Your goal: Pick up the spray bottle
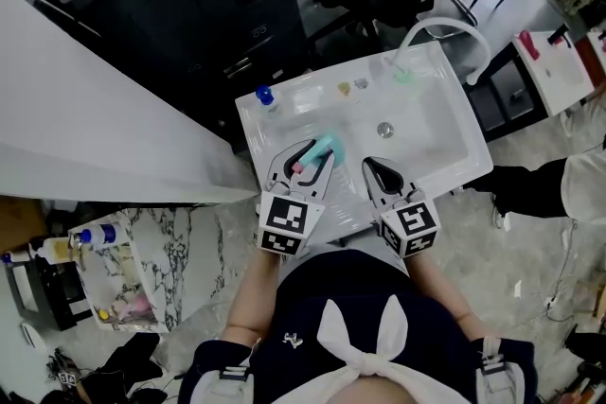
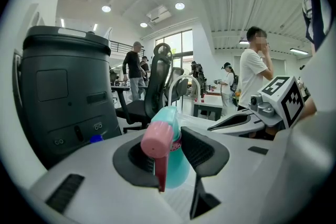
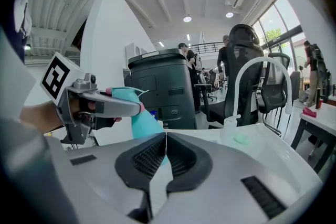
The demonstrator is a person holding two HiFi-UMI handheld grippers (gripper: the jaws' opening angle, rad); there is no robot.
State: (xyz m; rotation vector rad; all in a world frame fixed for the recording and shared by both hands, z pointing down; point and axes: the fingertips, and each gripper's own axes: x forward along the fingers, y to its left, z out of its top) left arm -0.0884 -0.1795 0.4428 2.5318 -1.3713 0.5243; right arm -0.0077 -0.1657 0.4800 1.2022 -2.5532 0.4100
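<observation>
My left tongs (image 2: 170,155) gripped the teal spray bottle (image 2: 177,166), while only the right gripper view showed my right tongs (image 3: 165,150) closed, empty.

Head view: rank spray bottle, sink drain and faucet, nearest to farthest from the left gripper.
1. spray bottle: between the jaws of the left gripper.
2. sink drain: beyond the bottle, to the right.
3. faucet: farthest, at the back right.
</observation>
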